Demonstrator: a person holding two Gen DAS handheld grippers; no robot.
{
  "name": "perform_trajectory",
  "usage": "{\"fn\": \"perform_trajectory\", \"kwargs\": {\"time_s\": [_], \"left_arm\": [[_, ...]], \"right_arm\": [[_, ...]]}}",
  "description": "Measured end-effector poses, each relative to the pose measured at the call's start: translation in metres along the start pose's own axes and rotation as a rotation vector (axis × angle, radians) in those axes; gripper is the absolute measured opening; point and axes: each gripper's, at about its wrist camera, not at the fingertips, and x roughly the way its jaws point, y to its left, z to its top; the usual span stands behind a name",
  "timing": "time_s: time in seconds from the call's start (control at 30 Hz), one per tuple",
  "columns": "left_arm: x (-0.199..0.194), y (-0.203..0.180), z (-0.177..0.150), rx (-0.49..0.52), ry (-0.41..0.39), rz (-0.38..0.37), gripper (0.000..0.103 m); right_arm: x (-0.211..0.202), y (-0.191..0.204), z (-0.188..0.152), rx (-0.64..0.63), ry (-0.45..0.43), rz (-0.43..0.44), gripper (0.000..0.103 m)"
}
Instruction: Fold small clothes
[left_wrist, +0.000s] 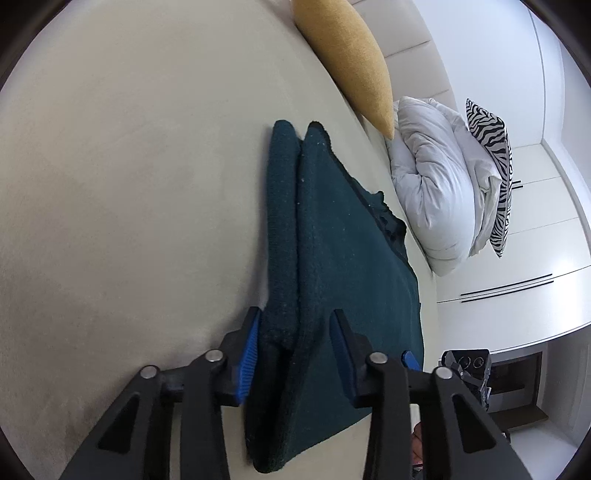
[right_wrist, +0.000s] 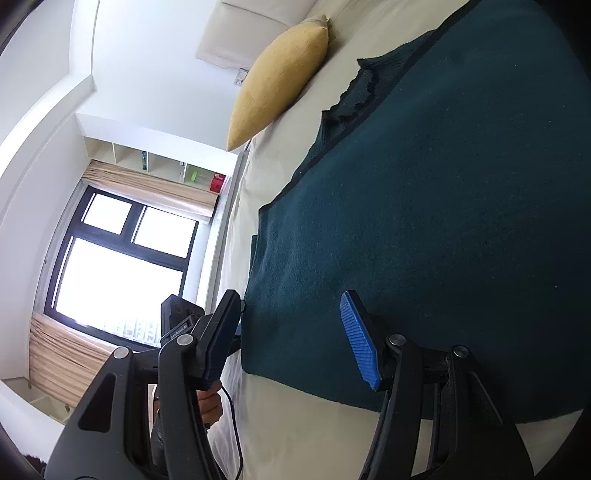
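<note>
Teal knitted garment (left_wrist: 343, 236) laid flat on the cream bed (left_wrist: 129, 184), one sleeve doubled in along its edge.

A fold is judged to be in hand: the garment's near edge is seen between the fingers of the left gripper (left_wrist: 293, 350), though a firm clench cannot be told; the right gripper (right_wrist: 291, 339) is spread, its pads not pressing. Both corners must next be grasped and carried over evenly. Counted: one garment, two grippers, one yellow cushion (left_wrist: 347, 62).
</note>
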Motion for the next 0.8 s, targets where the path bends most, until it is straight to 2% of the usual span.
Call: {"fn": "perform_trajectory", "kwargs": {"time_s": [0.03,0.23,0.47,0.57,0.67,0.8], "left_arm": [[0.000,0.002,0.000,-0.003,0.002,-0.006,0.029],[-0.005,0.013,-0.005,-0.041,-0.017,-0.067,0.021],[-0.008,0.014,-0.011,-0.037,-0.065,-0.087,0.019],[-0.008,0.008,-0.011,-0.001,-0.070,-0.057,0.019],[-0.006,-0.001,-0.012,0.044,-0.074,-0.004,0.019],[-0.005,-0.031,-0.013,0.140,-0.092,0.100,0.018]], "right_arm": [[0.003,0.004,0.000,-0.007,0.007,0.002,0.056],[0.028,0.028,0.006,-0.044,0.064,-0.001,0.056],[0.084,0.061,0.014,-0.114,0.171,-0.004,0.056],[0.112,0.060,0.022,-0.101,0.201,-0.020,0.056],[0.142,0.042,0.022,-0.088,0.272,-0.125,0.053],[0.133,0.033,0.026,-0.051,0.259,-0.047,0.050]]}}
